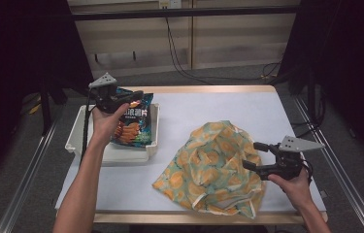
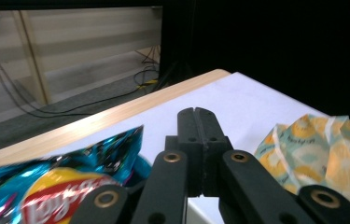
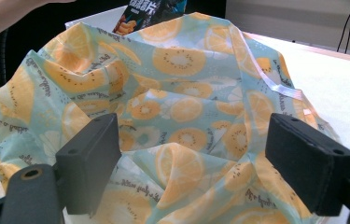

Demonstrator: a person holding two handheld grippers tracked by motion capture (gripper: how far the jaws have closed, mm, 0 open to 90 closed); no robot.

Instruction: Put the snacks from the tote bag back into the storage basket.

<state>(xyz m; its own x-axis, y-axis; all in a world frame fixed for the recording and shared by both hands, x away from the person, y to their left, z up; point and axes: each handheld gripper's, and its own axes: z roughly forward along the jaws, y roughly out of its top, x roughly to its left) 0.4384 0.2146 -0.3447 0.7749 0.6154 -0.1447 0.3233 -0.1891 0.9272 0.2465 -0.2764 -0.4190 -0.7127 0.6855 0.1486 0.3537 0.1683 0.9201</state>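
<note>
**Left tool closed above the chip bag, right tool spread at the fabric bag**

High view: the left tool point(image 1: 130, 97) is raised on a lifted forearm, pointing level toward the right, its jaws together with nothing between them. The chip bag point(image 1: 133, 121) leans in the white bin point(image 1: 80, 131) just beneath it. The right tool point(image 1: 256, 155), held low with the wrist level, points left at the orange-print fabric bag point(image 1: 208, 165) on the surface point(image 1: 228, 104).

Left gripper view: the jaws meet flat; the chip bag point(image 2: 65, 186) lies below and left of them, the fabric bag point(image 2: 317, 149) off to the right.

Right gripper view: the jaws stand wide apart, the rumpled fabric bag point(image 3: 172, 107) directly ahead and between them, unpinched.
</note>
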